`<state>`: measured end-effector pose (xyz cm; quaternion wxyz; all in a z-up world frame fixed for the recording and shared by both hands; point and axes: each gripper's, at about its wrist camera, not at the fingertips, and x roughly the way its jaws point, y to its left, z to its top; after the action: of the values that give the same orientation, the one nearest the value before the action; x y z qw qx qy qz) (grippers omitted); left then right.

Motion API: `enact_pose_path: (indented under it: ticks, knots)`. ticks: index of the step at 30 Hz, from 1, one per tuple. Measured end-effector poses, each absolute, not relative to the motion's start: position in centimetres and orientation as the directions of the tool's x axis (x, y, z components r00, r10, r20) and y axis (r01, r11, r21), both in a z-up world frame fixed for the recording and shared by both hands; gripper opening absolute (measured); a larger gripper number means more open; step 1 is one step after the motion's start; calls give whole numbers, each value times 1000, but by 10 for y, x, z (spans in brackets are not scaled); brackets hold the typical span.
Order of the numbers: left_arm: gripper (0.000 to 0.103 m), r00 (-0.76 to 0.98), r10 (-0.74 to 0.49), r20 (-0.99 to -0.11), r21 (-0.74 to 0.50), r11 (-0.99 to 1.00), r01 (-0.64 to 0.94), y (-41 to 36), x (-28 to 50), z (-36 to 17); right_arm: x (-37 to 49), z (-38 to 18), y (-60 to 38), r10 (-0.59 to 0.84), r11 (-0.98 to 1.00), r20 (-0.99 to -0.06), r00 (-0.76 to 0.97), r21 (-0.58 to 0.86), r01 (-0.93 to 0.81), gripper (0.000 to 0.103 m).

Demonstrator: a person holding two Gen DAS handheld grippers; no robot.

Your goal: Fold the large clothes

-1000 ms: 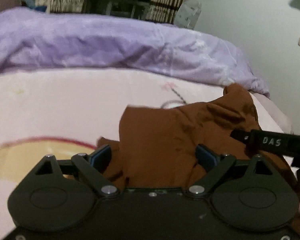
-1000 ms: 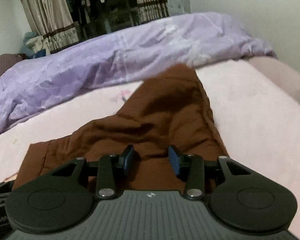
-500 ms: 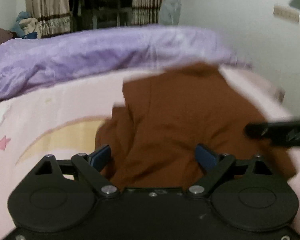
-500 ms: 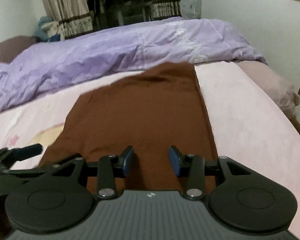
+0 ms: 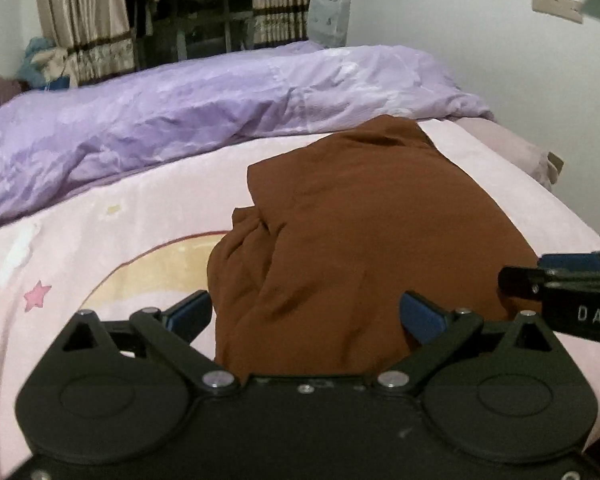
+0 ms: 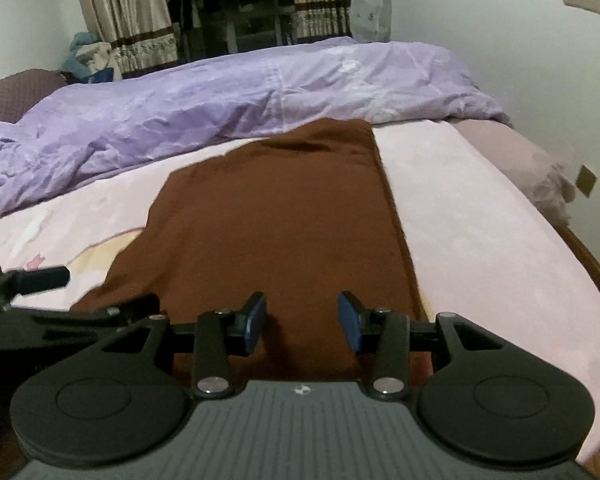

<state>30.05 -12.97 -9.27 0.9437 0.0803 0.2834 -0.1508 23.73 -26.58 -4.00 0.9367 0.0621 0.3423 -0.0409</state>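
Pink bedsheet [image 6: 480, 232] carries the brown garment [image 6: 276, 232], spread flat from near edge toward the far purple duvet [image 6: 220, 100]. Left gripper [image 5: 306, 312] gapes wide over its bunched, possibly folded left edge; right gripper [image 6: 302, 320] stands parted, gripping nothing.

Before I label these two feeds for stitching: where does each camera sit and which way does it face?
Left wrist: on the left gripper, facing across the bed; brown garment bunched ahead, own fingers spread, right gripper intruding.
Right wrist: on the right gripper, facing the same way; garment flatter, left gripper at the left edge.
Shared: garment, purple duvet, curtains.
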Motion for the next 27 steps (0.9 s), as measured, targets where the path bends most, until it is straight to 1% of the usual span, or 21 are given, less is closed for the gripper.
enact_pose_path:
  ticks: [1, 4, 6, 9, 10, 11, 13, 15, 16, 18, 20, 22, 25, 27]
  knots:
    - [103, 801, -239, -549, 71, 942, 329, -130, 298, -99, 240, -48, -268, -28, 987, -658, 752, 102, 125, 50]
    - [103, 740, -203, -641, 69, 945, 318, -134, 310, -137, 252, -77, -279, 16, 979, -693, 721, 158, 130, 50]
    - [103, 737, -218, -640, 24, 953, 303, -131, 314, -151, 254, -81, -279, 20, 979, -687, 727, 160, 125, 50]
    - [103, 766, -226, -602, 1, 959, 284, -124, 297, -135, 243, -69, -271, -11, 984, -667, 745, 125, 127, 53]
    - [103, 769, -224, -598, -4, 961, 276, -122, 291, -129, 237, -65, -268, -19, 983, -665, 747, 123, 135, 59]
    - [103, 767, -219, -603, -10, 963, 268, -121, 284, -123, 231, -62, -265, -25, 983, -667, 745, 120, 140, 64]
    - [103, 744, -221, -630, -5, 960, 282, -120, 271, -114, 217, -58, -261, -53, 981, -671, 740, 104, 164, 66]
    - [103, 737, -202, -645, 43, 953, 300, -123, 255, -104, 200, -55, -256, -75, 979, -661, 747, 94, 181, 70]
    - [103, 748, -175, -640, 79, 954, 291, -124, 247, -100, 191, -53, -254, -80, 979, -657, 750, 89, 183, 76]
    - [103, 773, -135, -620, 136, 952, 275, -126, 229, -94, 176, -49, -249, -97, 981, -645, 758, 66, 182, 78]
    - [103, 797, -140, -588, 142, 952, 272, -122, 205, -88, 160, -45, -245, -118, 982, -631, 767, 39, 183, 84]
    - [103, 811, -141, -568, 144, 953, 267, -117, 186, -86, 142, -45, -243, -130, 980, -606, 785, 42, 195, 86]
    - [103, 839, -117, -531, 179, 953, 246, -114, 151, -85, 121, -47, -238, -106, 982, -588, 802, 63, 176, 86]
    - [103, 844, -116, -524, 182, 952, 244, -112, 137, -84, 111, -47, -235, -111, 982, -583, 805, 58, 178, 87]
